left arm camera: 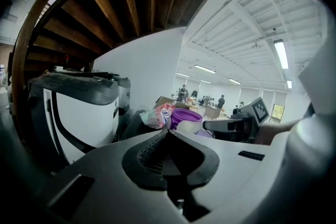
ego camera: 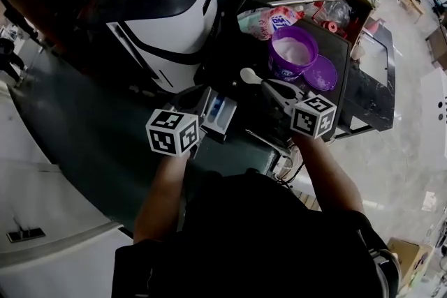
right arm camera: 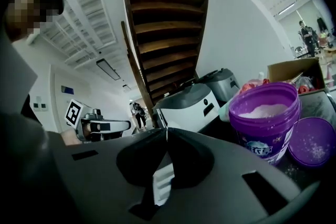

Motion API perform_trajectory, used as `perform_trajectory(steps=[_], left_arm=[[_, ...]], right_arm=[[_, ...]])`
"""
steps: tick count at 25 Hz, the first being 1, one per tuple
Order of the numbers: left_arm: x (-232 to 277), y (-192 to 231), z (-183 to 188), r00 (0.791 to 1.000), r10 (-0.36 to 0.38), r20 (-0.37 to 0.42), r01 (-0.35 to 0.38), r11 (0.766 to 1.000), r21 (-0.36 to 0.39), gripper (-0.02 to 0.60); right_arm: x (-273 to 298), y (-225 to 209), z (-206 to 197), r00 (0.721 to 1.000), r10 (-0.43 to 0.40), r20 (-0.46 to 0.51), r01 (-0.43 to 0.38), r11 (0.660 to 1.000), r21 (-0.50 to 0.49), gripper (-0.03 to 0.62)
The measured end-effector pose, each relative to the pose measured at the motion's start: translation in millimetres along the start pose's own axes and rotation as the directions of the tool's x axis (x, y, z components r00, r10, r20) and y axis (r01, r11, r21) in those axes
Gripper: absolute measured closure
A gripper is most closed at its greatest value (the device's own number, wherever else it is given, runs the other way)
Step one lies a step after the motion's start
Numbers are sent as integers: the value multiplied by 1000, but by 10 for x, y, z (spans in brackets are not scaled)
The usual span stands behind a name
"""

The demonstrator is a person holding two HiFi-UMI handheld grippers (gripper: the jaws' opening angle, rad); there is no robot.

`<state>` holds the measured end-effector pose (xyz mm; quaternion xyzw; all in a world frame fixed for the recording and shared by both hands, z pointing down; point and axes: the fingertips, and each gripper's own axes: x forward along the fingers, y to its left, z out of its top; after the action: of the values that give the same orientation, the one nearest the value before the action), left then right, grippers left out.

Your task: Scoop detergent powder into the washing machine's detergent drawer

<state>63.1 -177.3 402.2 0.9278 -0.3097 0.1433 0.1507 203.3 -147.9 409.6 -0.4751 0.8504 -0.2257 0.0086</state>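
1 tub (ego camera: 293,52), 1 lid (ego camera: 320,72), 1 scoop (ego camera: 250,75).

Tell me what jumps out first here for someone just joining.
The open purple tub full of white powder stands right of the white washing machine, its lid lying beside it. Nearer, the right gripper is shut on a white scoop, between the tub and the open detergent drawer.

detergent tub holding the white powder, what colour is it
Purple: the round plastic detergent tub shows best in the right gripper view.
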Motion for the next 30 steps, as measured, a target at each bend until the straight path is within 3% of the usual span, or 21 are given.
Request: perform_trajectory(steps=[16,23,30], left_arm=[[-302,-68,781,986,-28,166,17,998,66,574],[-482,85,766,973,50,224,-56,998,17,574],[-441,122,543,981,66,184,-69,998,7,574]], right_arm=[[-620,375,862,969,40,242,-21,996,-84,575],[-671,459,752,956,-34,290,71,990,-119,576],[-507,584,661,961,-23,276,63,989,-137,576]])
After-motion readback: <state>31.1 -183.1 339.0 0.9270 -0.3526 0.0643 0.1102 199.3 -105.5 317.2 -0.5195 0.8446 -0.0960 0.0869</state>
